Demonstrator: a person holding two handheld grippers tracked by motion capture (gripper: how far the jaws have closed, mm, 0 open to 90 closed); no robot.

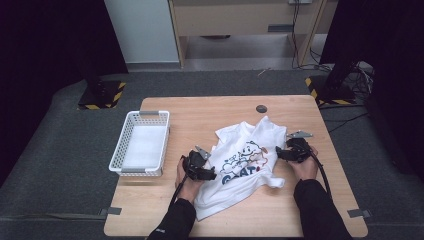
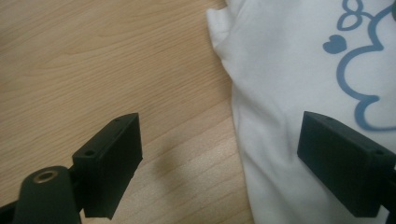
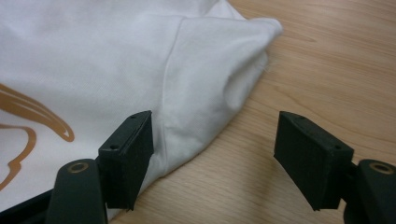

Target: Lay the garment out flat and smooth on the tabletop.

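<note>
While the white T-shirt (image 1: 247,160) lies crumpled on the worktop (image 1: 300,210), the left tongs (image 2: 219,158) stand wide over its edge, holding nothing. The right tongs (image 3: 212,154) also stand wide at the sleeve (image 3: 219,60), empty.

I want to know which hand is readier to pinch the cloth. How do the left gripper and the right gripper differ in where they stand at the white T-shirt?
The left gripper is at the white T-shirt's left edge, one jaw over the wooden table, the other over the blue print. The right gripper is at its right edge beside the sleeve, one jaw over cloth near the orange print, the other over wood. Both stand open, straddling an edge, holding nothing.
</note>
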